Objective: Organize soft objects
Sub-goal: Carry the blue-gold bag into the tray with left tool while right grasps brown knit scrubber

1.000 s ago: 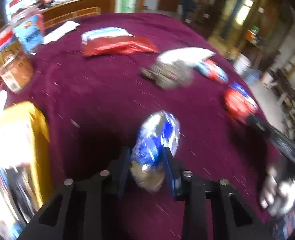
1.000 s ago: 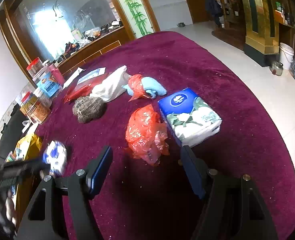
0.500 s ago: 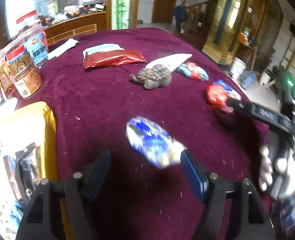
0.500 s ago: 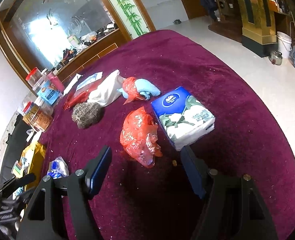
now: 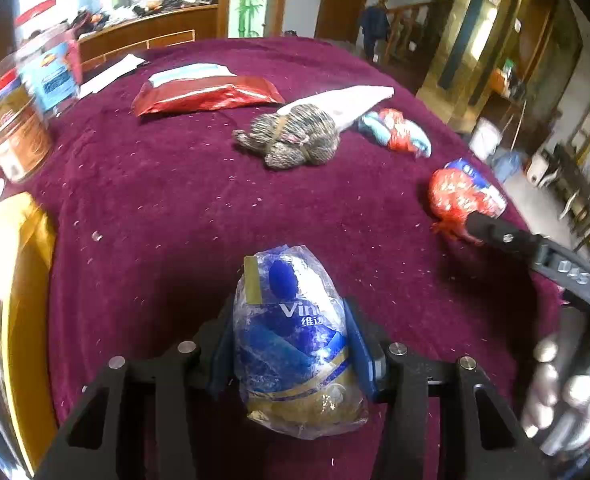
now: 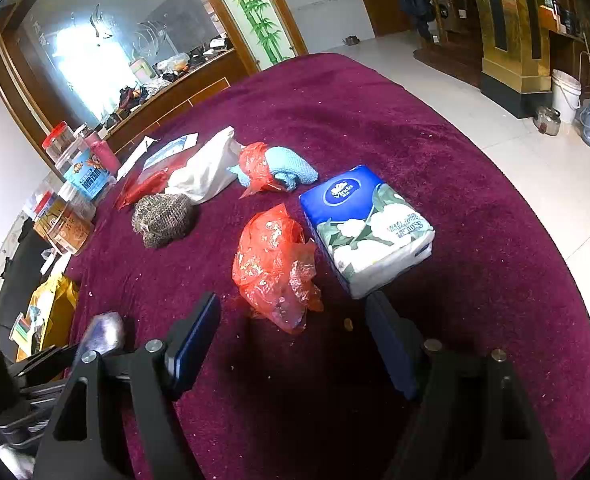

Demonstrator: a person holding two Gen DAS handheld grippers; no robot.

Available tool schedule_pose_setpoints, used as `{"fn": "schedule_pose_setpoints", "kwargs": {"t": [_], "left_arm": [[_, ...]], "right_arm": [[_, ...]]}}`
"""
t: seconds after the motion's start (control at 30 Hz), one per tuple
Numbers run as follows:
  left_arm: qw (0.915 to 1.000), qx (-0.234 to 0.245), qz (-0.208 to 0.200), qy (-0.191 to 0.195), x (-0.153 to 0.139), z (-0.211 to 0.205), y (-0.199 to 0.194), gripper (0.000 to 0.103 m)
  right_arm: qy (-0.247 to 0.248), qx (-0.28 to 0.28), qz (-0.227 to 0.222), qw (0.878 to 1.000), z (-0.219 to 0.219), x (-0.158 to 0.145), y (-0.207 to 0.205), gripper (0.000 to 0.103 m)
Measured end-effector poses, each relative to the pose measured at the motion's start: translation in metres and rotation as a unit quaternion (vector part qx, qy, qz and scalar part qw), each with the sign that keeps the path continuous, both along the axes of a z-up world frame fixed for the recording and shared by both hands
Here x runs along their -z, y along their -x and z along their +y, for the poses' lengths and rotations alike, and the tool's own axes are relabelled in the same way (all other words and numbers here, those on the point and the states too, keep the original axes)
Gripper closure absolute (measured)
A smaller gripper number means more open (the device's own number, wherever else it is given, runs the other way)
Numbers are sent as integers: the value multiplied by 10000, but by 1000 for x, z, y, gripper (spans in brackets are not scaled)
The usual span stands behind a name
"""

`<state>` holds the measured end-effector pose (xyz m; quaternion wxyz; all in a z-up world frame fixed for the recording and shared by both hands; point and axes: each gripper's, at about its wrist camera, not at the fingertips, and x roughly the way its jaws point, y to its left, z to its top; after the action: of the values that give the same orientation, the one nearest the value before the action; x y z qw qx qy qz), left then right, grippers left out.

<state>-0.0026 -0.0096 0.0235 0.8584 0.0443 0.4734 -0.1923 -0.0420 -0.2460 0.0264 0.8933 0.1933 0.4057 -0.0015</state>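
A small blue and gold plastic-wrapped tissue pack [image 5: 295, 332] stands between the fingers of my left gripper [image 5: 291, 320]. The jaws are closing, and both blue pads touch the pack's sides. My right gripper [image 6: 293, 308] hovers over the maroon tablecloth [image 6: 475, 208] with its jaws opening, gripping nothing. A crumpled red plastic bag [image 6: 275, 268] lies just ahead of its fingertips. Beside that bag sits a blue and white tissue brick [image 6: 367, 228]. The right gripper's finger [image 5: 535, 256] shows at the right of the left wrist view, by the red bag [image 5: 455, 196].
Further back lie a knitted brown hat [image 6: 163, 218], a white bag [image 6: 207, 168], a light-blue cloth in red plastic [image 6: 279, 168] and a red foil pack [image 5: 207, 94]. Snack jars [image 5: 11, 136] line the left edge. A yellow bag [image 5: 27, 280] stands near left.
The left gripper let the blue pack drop onto the cloth, opened wide, then came forward and narrowed around it again. The right gripper stayed put, its jaws slightly wider.
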Motion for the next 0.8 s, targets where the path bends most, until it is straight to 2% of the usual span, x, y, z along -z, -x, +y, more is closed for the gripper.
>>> {"fn": "schedule_pose_setpoints", "kwargs": {"t": [0.1, 0.23, 0.47, 0.57, 0.73, 0.8], "left_arm": [[9994, -62, -5, 354, -11, 15, 10, 51], [9941, -100, -135, 1069, -42, 40, 35, 51], [9868, -26, -486, 1545, -86, 61, 79, 50], [9832, 56, -597, 1722, -103, 74, 95, 50], [9725, 76, -841, 2172, -138, 111, 130, 50], [9667, -8, -1046, 2334, -154, 131, 144, 50]], "right_arm": [[0, 0, 0, 10000, 0, 0, 0, 28], [11, 5, -2, 10000, 0, 0, 0, 28], [47, 32, 6, 10000, 0, 1, -1, 28], [13, 2, -4, 10000, 0, 1, -1, 24], [37, 5, 13, 10000, 1, 0, -1, 24], [13, 31, 177, 9998, -1, -2, 1, 24]]}}
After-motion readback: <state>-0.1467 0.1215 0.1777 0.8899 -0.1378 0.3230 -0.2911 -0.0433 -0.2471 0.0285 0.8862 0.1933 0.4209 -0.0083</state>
